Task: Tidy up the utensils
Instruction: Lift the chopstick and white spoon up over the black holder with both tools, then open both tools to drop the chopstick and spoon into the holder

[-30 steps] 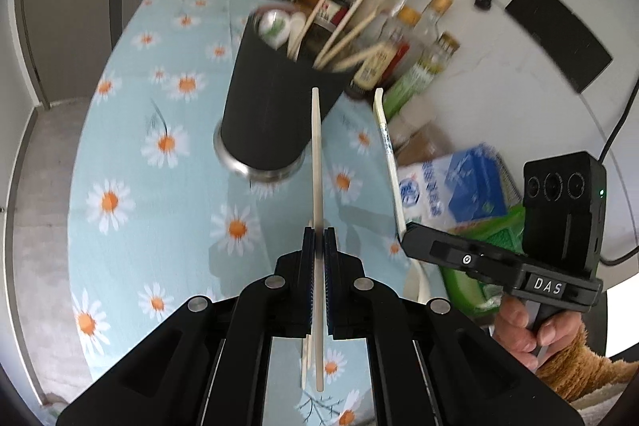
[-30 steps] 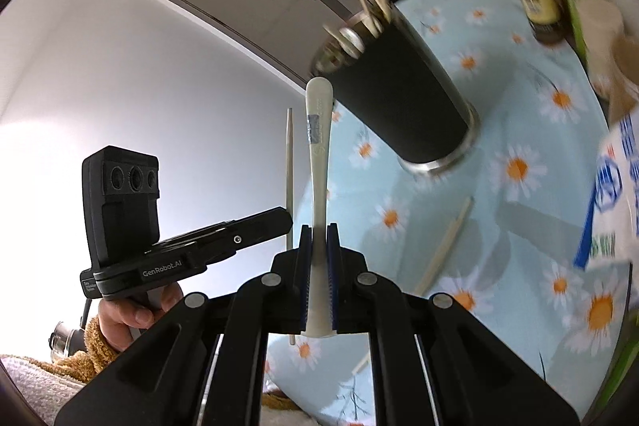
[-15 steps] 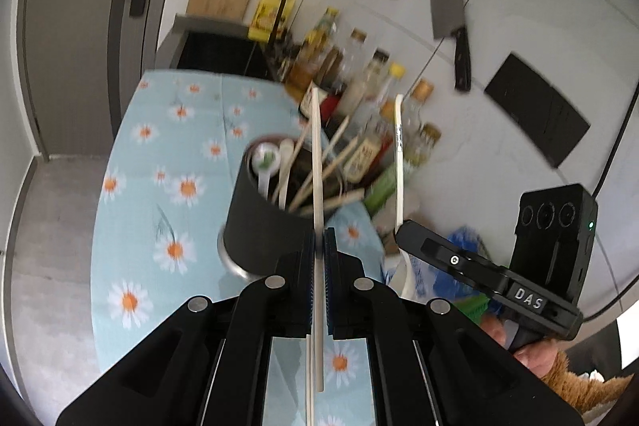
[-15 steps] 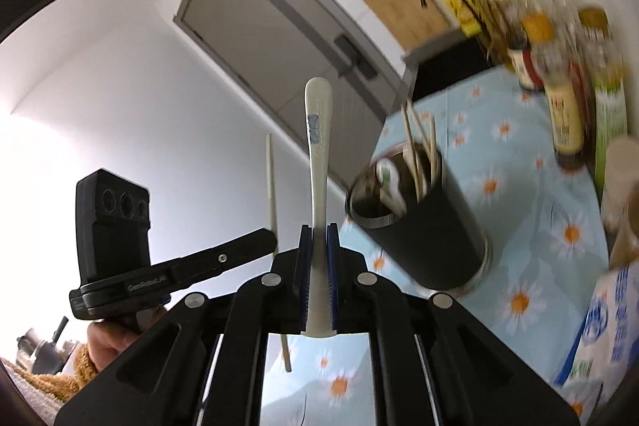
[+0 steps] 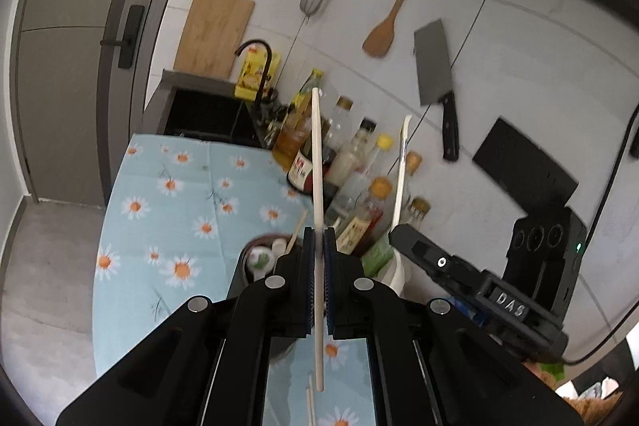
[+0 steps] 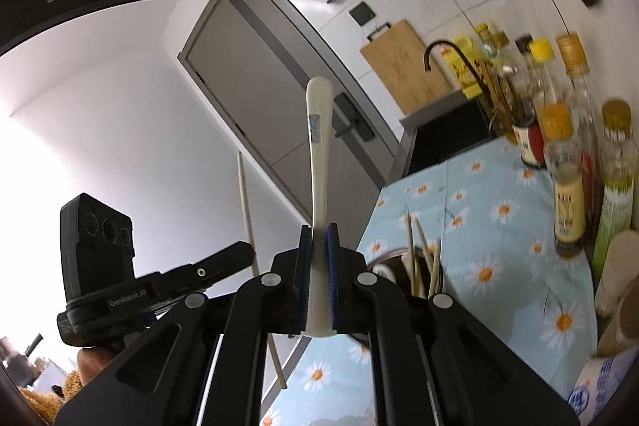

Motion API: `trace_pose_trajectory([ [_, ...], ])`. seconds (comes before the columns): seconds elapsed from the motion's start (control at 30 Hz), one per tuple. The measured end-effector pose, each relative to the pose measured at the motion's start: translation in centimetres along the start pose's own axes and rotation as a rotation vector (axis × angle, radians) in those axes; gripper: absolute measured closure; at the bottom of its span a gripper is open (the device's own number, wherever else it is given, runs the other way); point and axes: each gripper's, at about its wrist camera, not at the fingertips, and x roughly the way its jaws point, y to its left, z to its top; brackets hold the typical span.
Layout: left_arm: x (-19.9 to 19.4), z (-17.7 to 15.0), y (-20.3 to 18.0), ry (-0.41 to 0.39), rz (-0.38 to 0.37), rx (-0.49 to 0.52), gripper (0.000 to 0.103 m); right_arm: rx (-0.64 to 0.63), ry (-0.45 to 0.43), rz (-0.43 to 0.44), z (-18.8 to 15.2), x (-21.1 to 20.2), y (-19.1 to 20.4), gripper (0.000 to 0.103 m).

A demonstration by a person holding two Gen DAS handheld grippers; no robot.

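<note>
My left gripper clamps a pale wooden chopstick upright and my right gripper pinches a cream ceramic spoon, both above the dark cylindrical utensil holder; I judge each needs lowering in next

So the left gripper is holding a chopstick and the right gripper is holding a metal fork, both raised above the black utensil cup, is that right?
Not quite. The right gripper holds a white spoon by its handle, not a metal fork; the right wrist view shows it. The left gripper does hold a chopstick, and both are raised above the black utensil cup.
</note>
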Motion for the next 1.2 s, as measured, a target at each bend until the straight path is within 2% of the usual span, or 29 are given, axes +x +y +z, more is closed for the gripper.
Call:
trace_pose_trajectory([
  [0.37,0.0,2.2,-0.8,-0.158,-0.008,0.073,0.1,-0.11,-0.066,-0.043,1.5,1.9,0.4,0.094],
  [0.53,0.6,2.3,-0.8,-0.216,-0.008,0.096,0.1,-0.168,-0.062,-0.069,1.6,3.5,0.0,0.094],
  [0.7,1.7,1.7,-0.9,-0.272,0.026,0.157,0.1,-0.18,-0.046,-0.082,1.1,4.8,-1.5,0.095],
  [0.77,2.4,1.3,-0.6,-0.279,0.047,0.163,0.1,-0.212,-0.035,-0.106,0.5,5.4,-1.8,0.095],
  [0.93,4.3,-0.6,0.4,-0.295,0.042,0.165,0.1,-0.215,-0.013,-0.119,-1.1,6.5,-3.0,0.095],
  [1.2,5.9,-3.2,1.0,-0.268,0.062,0.205,0.1,-0.243,0.032,-0.156,-3.4,7.8,-4.4,0.094],
])
